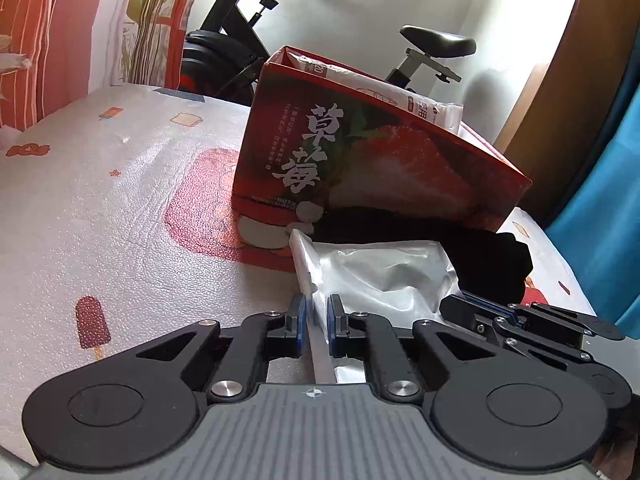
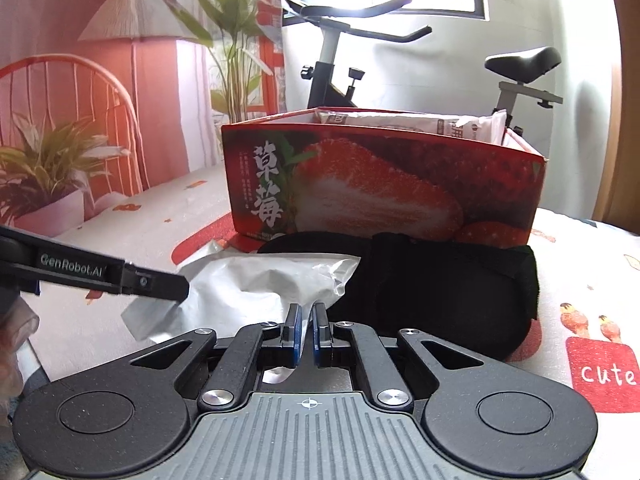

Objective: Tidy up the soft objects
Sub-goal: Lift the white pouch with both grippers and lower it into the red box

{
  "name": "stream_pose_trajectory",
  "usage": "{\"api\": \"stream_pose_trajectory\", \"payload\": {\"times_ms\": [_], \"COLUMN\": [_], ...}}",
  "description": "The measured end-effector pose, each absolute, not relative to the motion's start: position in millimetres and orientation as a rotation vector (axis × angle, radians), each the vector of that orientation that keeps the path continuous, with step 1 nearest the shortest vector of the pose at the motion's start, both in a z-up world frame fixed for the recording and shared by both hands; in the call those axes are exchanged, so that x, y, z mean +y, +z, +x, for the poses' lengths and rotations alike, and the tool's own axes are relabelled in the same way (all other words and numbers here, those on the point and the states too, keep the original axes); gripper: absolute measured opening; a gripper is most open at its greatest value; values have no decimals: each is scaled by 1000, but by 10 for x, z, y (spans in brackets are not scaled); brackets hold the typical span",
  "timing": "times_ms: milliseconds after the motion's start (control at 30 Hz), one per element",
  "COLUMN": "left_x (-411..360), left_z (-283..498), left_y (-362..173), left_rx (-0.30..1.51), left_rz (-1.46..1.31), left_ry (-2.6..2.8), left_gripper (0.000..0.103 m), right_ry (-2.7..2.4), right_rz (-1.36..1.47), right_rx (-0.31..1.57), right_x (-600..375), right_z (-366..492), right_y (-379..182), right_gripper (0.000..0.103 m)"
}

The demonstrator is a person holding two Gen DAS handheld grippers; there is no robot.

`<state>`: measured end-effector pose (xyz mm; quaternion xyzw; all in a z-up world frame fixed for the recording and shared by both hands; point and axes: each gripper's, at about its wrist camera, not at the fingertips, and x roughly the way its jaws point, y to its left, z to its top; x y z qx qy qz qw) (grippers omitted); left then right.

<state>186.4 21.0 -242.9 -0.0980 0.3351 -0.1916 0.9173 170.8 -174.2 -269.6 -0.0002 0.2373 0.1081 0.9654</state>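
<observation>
Left wrist view: the left hand-held gripper is closed on the edge of a silver plastic bag, which lies on the patterned surface just in front of the red strawberry box. White packets stand inside the box; a black fabric item lies beside the bag.

Right wrist view: the right hand-held gripper is closed on the same bag's near edge, in front of the box. The black fabric item touches the box's base.

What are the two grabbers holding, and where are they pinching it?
Both pinch the silver plastic bag. The left gripper is shut on its left edge; the right gripper is shut on its near right edge, next to the black cloth.
</observation>
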Motion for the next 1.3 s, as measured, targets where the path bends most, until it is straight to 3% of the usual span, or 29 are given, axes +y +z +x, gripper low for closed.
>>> {"api": "stream_pose_trajectory", "payload": {"times_ms": [300,667,967,1300], "left_x": [225,170,56,-274], "left_z": [1768,1867,2395,3213], "left_y": [-2315,-1706,-1372,-1246], "left_rx": [632,455,409,397], "left_rz": [-199,-189,-154,-10], "left_ry": [-420,-481,-491,-435], "left_gripper": [7,7,7,6], "right_ry": [215,247,242,197], "right_rz": [-37,-108,-102,-81], "right_rx": [415,276,269,379], "right_x": [-1729,-1793,-1938,-2027], "right_z": [1610,1722,2283,3293], "right_y": [-2516,-1845,-1460,-1454], "right_gripper": [4,4,4,4]}}
